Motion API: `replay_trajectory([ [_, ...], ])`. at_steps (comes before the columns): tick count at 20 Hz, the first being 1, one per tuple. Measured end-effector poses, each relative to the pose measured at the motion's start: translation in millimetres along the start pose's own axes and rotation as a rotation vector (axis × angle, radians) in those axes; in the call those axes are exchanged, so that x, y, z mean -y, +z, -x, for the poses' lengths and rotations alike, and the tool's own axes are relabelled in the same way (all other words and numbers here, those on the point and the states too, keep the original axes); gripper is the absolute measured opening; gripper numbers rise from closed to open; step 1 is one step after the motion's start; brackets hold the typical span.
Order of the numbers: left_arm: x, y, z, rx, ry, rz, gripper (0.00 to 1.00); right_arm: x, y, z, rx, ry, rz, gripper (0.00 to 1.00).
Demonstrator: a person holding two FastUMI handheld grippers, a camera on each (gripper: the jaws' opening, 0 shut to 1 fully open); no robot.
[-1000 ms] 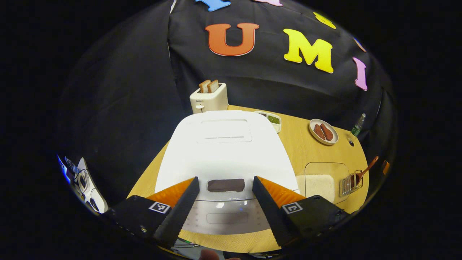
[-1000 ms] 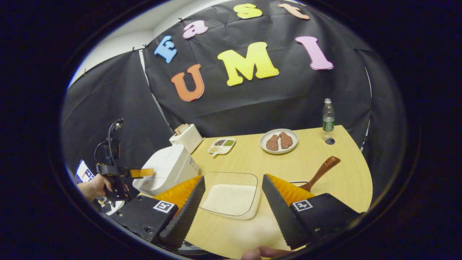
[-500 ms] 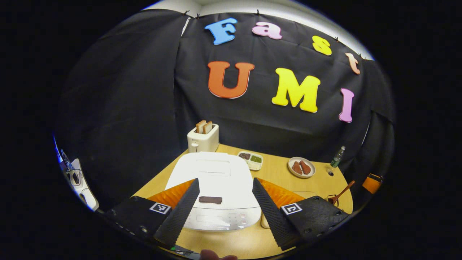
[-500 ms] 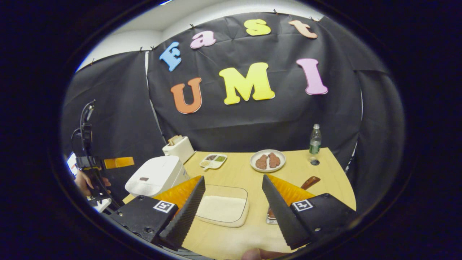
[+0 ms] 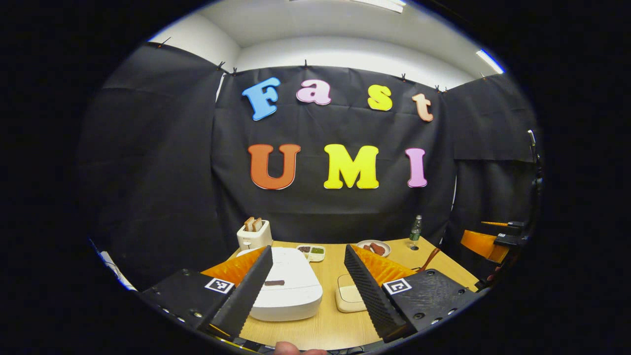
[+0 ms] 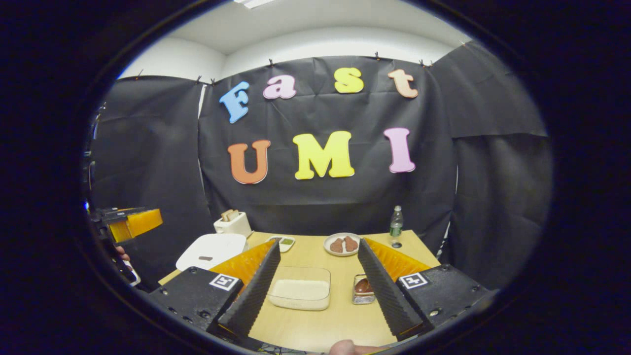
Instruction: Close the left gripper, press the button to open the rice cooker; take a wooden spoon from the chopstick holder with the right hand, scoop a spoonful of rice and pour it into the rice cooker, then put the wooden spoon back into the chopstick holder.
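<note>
I count one rice cooker (image 5: 288, 288), one toaster (image 5: 254, 235) with two bread slices (image 5: 253, 224), one rice tray (image 6: 300, 292), one plate (image 6: 342, 244) with two meat pieces, one bottle (image 6: 395, 223), one divided dish (image 6: 282, 242), one holder (image 6: 363, 289)

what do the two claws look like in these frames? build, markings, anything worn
Both look alike. The left claw and right claw each have two long wedge-shaped fingers with a ribbed, saw-toothed inner face. Each finger sits on a flat black block carrying a small square black-and-white tag and a few screws. A fingertip shows at the bottom edge; no sleeve or glove can be made out.
</note>
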State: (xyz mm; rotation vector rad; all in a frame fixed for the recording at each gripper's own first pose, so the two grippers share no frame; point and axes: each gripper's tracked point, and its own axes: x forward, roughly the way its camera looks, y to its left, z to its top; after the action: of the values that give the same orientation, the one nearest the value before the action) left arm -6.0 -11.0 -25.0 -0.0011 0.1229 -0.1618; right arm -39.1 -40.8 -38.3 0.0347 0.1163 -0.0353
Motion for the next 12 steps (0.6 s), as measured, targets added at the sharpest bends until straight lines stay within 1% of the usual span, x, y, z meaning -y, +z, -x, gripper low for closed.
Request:
replay_trajectory([
  [1,10.4,7.7,14.4,0.008,-0.022,0.01,0.94,0.1,1.9,11.1,0.008,-0.014,0.012,1.0],
  [3,31.7,11.2,26.8,0.027,-0.07,0.039,0.94,-6.8,5.7,29.6,0.019,-0.012,0.024,0.99],
  [7,47.2,14.2,45.0,0.054,-0.095,0.069,0.94,-9.1,11.2,51.9,0.054,-0.029,0.048,0.99],
  [9,48.0,18.7,50.7,0.069,-0.086,0.068,0.94,-8.0,8.3,58.8,0.054,-0.041,0.042,1.0],
  [12,46.5,23.2,58.6,0.109,-0.06,0.052,0.94,-6.7,6.2,65.9,0.055,-0.04,0.019,0.99],
])
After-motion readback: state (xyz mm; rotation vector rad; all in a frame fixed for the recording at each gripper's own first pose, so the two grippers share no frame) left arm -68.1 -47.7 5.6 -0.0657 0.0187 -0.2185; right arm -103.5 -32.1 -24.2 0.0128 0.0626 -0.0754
